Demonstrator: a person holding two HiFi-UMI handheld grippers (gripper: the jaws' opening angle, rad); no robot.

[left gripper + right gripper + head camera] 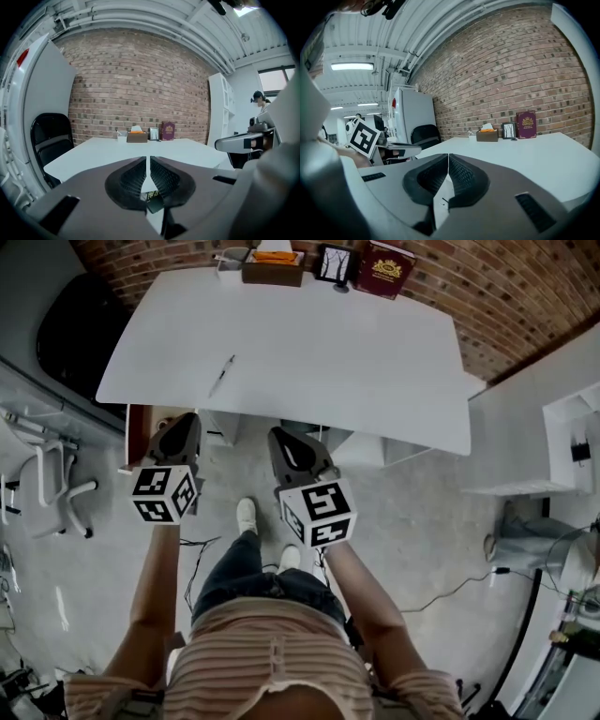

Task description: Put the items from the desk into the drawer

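Observation:
On the white desk (309,362) a pen (222,376) lies near the front left. Along the far edge by the brick wall stand a small white holder (231,261), a brown tissue box (274,266), a picture frame (335,263) and a maroon book (384,268). They also show as tissue box (137,137), frame (154,133) and book (526,124). A brown wooden drawer unit (139,430) sits under the desk's left end, partly hidden. My left gripper (185,420) and right gripper (281,437) hover in front of the desk, both shut and holding nothing.
A black chair (70,324) stands at the desk's left. White shelving (572,442) is to the right, and a white chair base (56,488) to the left. Cables (450,587) trail over the grey floor. The person's feet (247,517) are just before the desk.

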